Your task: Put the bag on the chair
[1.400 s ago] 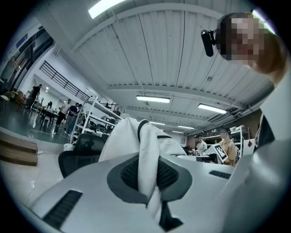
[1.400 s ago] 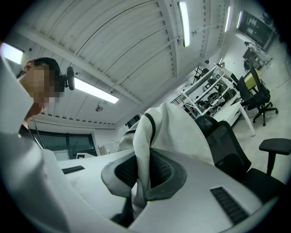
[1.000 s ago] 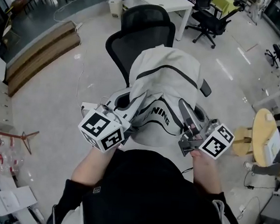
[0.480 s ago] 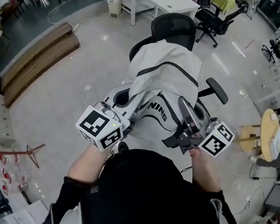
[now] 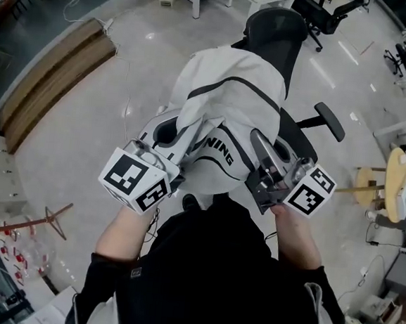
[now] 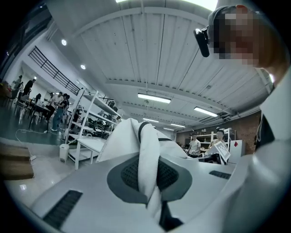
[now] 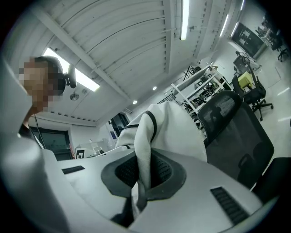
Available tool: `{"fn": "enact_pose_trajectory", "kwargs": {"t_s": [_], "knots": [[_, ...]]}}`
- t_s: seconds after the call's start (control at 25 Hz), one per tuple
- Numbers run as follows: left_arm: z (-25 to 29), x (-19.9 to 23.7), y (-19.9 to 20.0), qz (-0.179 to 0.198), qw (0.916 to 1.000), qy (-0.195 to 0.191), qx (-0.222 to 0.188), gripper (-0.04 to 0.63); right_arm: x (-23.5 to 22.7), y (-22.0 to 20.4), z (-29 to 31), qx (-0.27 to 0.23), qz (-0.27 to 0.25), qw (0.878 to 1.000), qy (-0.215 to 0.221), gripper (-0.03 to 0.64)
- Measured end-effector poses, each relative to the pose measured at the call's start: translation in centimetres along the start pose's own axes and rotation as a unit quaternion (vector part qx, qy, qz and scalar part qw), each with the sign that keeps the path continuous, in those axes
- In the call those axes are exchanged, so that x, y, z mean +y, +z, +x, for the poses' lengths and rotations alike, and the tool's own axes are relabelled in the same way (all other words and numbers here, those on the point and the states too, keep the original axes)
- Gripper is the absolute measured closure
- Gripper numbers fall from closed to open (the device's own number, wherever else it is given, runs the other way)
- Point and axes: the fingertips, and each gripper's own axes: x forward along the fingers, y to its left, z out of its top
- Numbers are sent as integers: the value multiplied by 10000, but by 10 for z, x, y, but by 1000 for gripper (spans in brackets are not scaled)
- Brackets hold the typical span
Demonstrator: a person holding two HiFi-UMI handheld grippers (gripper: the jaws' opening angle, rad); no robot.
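Black mesh-backed office chair [image 5: 274, 37] is standing at the far end of the scene. White fabric bag with black trim [image 5: 230, 97] is hanging before its backrest; contact with the seat cannot be told. Left gripper [image 6: 148, 175] and right gripper [image 7: 140, 179] are each clenching a fold of the bag's fabric. Black lettering "NING" [image 5: 217, 149] is showing on the bag, its start hidden.

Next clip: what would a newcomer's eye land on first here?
First the white bag with dark trim, bulging in the middle of the head view. Its fabric is pinched on one side by the left gripper and on the other by the right gripper. Just beyond it, toward the top of that view, stands a black mesh office chair; whether the bag touches its seat cannot be told.
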Motion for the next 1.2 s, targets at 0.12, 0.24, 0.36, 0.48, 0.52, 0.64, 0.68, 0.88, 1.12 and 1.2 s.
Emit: {"fn": "enact_pose_trajectory", "kwargs": {"t_s": [0.12,0.24,0.36,0.48,0.52,0.64,0.68,0.88,1.12,1.2], "knots": [[10,8,-5,-180,9998,-61,36,569,-11,7,4,-53,-36,10000,-68,584],[25,10,-11,-285,9992,-238,115,569,-27,17,6,-176,-51,9996,-209,584],[49,7,-9,-257,9985,-468,137,569,-46,35,3,-335,-134,9986,-395,584],[80,3,-6,-66,9978,-638,177,569,-66,55,-7,-472,-209,9971,-557,584],[93,2,-6,-24,9975,-682,197,569,-74,62,-11,-516,-216,9966,-602,584],[132,-1,-6,10,9962,-821,289,569,-98,82,-25,-662,-227,9947,-756,584],[144,-2,-7,15,9956,-880,329,569,-106,88,-31,-713,-230,9938,-823,584],[204,-25,-19,50,9905,-1236,605,569,-151,111,-68,-916,-199,9878,-1242,584],[272,-63,-42,20,9806,-1695,989,569,-191,129,-127,-1274,30,9775,-1681,584],[293,-69,-55,-83,9755,-1877,1142,569,-201,130,-143,-1366,58,9720,-1910,584]]}}
